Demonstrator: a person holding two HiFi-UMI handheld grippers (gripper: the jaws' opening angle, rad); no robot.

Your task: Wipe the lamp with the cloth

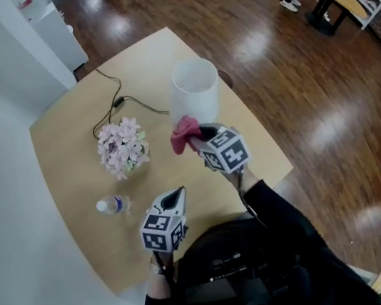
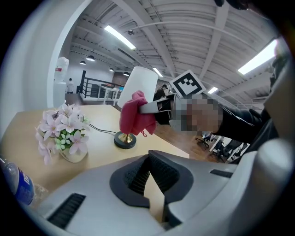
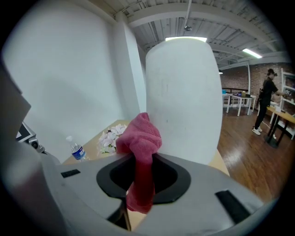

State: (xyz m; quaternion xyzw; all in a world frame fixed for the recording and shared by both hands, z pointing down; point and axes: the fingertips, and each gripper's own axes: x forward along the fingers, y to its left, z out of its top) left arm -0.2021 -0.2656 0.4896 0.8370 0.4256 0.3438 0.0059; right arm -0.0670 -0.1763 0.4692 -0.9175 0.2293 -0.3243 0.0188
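The right tongs [image 3: 138,177] pinch a pink cloth [image 3: 140,140] at the white shade of the lamp [image 3: 182,97], which stands on the table [image 1: 76,203]. The left tongs [image 2: 154,186] are closed on nothing, well apart from it. With nothing steadying the lamp, a hard push may tip it or slide it off the near edge. One cloth, one lamp, one flower vase [image 1: 123,148], one water bottle [image 1: 112,204].

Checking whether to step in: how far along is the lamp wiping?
Done: right gripper has the cloth clamped in its jaws. In hand: cloth is up by the lamp shade; contact unclear. Remaining: wiping the shade and base. The left gripper is shut, empty.
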